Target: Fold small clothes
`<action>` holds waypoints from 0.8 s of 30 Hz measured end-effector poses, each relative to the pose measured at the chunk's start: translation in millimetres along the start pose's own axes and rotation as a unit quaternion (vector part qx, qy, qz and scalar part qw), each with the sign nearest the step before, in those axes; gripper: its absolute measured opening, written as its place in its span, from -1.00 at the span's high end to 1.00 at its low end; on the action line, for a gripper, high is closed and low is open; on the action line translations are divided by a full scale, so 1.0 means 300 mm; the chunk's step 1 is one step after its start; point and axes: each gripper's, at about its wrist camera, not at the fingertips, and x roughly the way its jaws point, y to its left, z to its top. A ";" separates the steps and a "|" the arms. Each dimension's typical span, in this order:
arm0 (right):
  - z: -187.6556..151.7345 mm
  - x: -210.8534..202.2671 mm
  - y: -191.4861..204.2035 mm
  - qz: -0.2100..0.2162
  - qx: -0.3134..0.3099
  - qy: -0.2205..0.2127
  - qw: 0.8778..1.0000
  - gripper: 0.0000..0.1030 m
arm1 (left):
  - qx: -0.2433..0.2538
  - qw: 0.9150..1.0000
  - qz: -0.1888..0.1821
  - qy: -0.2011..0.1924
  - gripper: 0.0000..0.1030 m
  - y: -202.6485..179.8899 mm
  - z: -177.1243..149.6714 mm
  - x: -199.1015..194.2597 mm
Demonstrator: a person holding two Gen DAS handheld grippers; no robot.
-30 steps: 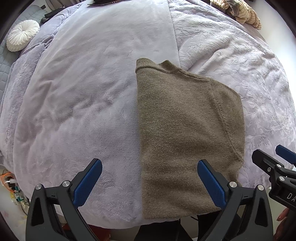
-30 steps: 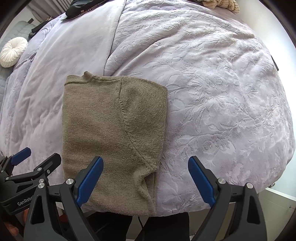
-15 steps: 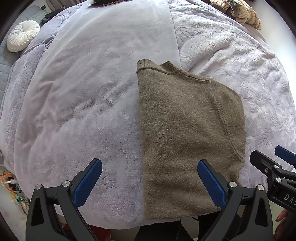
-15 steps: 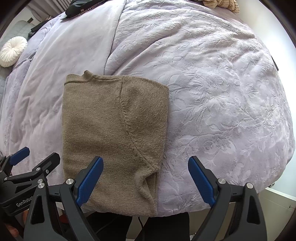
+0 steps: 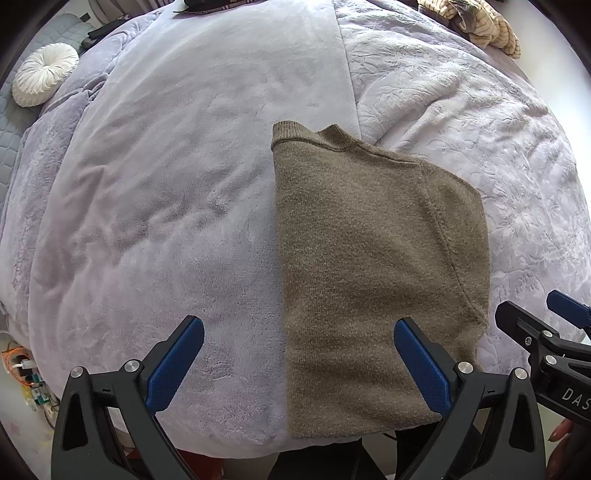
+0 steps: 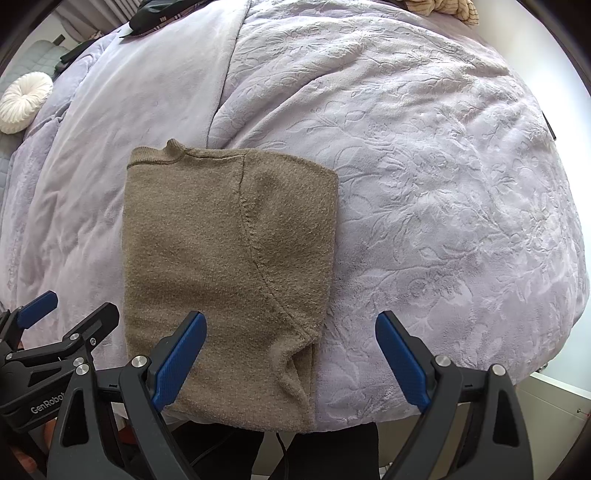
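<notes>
Over the last second nothing has shifted: sweater (image 5: 373, 273) lies folded lengthwise at the bed's (image 5: 184, 166) near edge; left tongs (image 5: 299, 363) and right tongs (image 6: 290, 360) remain wide open, empty, hovering; cross-fold apparently outstanding.

Big bed in front of me, covered by a lilac plush blanket (image 5: 177, 192) on the left and a lilac embossed floral duvet (image 6: 424, 155) on the right, meeting in a seam running far. Round white pleated cushion (image 5: 45, 74) far left on a grey quilted mat (image 5: 11, 122). Dark items (image 6: 155, 16) at the far edge. Striped beige bundle (image 5: 480, 26) far right. Cables and plugs on the floor (image 5: 26, 376) near left. Bright daylight, white wall (image 6: 546, 59) right.
</notes>
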 end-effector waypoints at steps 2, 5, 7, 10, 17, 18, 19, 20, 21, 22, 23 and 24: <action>0.000 0.001 0.000 0.001 0.000 0.000 1.000 -0.83 | -0.001 1.000 0.000 0.000 -1.00 -0.001 -0.001 0.000; 0.001 0.001 0.001 0.001 0.001 -0.001 1.000 -0.83 | -0.001 1.000 0.000 0.000 -1.00 0.000 -0.001 0.000; 0.001 0.000 0.001 0.000 0.001 0.000 1.000 -0.83 | -0.001 1.000 0.001 0.000 -1.00 0.001 0.000 0.000; 0.001 0.000 0.000 0.000 0.001 0.000 1.000 -0.83 | -0.001 1.000 0.001 0.000 -1.00 -0.004 -0.002 0.000; 0.003 0.002 -0.001 0.001 -0.001 0.001 1.000 -0.83 | 0.001 1.000 0.004 0.001 -1.00 0.008 0.002 0.004; 0.002 0.002 0.000 0.000 -0.001 0.001 1.000 -0.83 | 0.002 1.000 0.004 0.001 -1.00 0.008 0.003 0.004; 0.001 0.002 0.000 0.001 0.000 0.001 1.000 -0.83 | 0.002 1.000 0.005 0.001 -1.00 0.011 0.003 0.004; 0.000 0.004 0.000 0.001 -0.001 0.001 1.000 -0.83 | 0.003 1.000 0.005 0.000 -1.00 0.013 0.004 0.003; 0.000 0.004 0.000 0.001 0.000 0.001 1.000 -0.83 | 0.003 1.000 0.005 0.000 -1.00 0.012 0.003 0.003; -0.001 0.004 0.000 0.001 0.000 0.001 1.000 -0.83 | 0.003 1.000 0.004 0.000 -1.00 0.016 0.003 0.004; -0.001 0.006 0.000 0.001 0.000 0.001 1.000 -0.83 | 0.003 1.000 0.005 0.000 -1.00 0.011 0.002 0.002; -0.002 0.006 0.000 0.001 0.000 0.000 1.000 -0.83 | 0.004 1.000 0.006 0.000 -1.00 0.011 0.003 0.002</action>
